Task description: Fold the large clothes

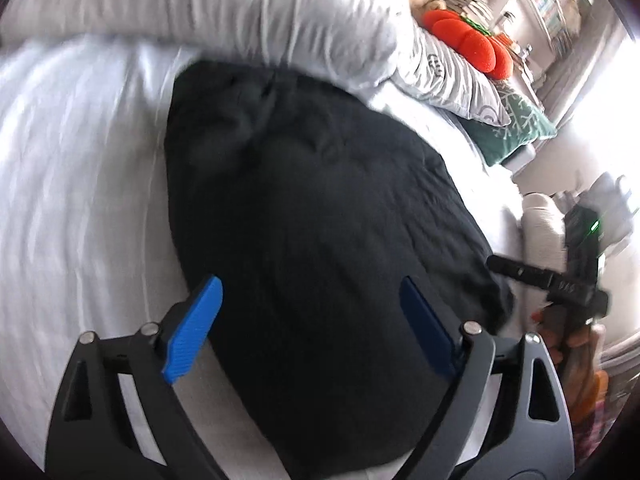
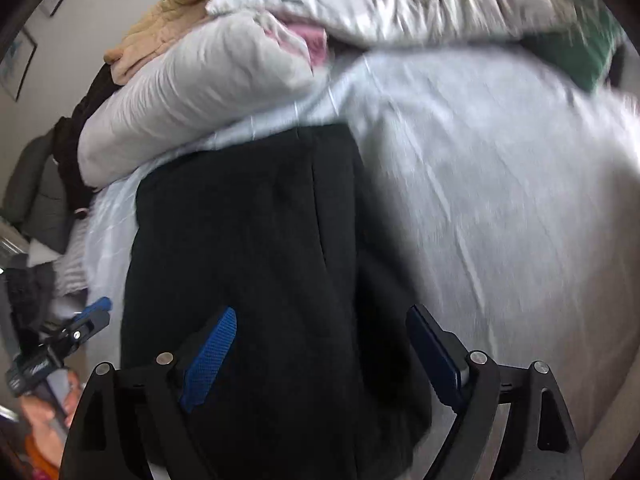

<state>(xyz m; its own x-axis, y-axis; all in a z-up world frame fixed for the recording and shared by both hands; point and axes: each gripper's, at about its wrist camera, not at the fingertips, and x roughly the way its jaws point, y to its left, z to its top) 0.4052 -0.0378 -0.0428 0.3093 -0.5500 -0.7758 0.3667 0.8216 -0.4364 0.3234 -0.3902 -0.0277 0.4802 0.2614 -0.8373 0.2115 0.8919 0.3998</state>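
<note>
A black garment (image 1: 320, 240) lies folded into a thick oblong on the white bedsheet (image 1: 80, 200), and everything else sits around it. The left gripper (image 1: 310, 324) hangs just above the garment's near end, its blue fingers (image 1: 196, 328) spread wide with nothing between them. The right gripper (image 2: 320, 356) hovers over the same garment (image 2: 248, 260) near its near edge, its blue fingers (image 2: 212, 356) likewise wide apart and empty. Beyond the garment's far end lies a rumpled white duvet (image 1: 200, 4). Past that, to the garment's far right in the left wrist view, an orange cushion (image 1: 468, 40) rests on grey-patterned pillows (image 1: 452, 80), beside a green cushion (image 1: 516, 128)
</note>
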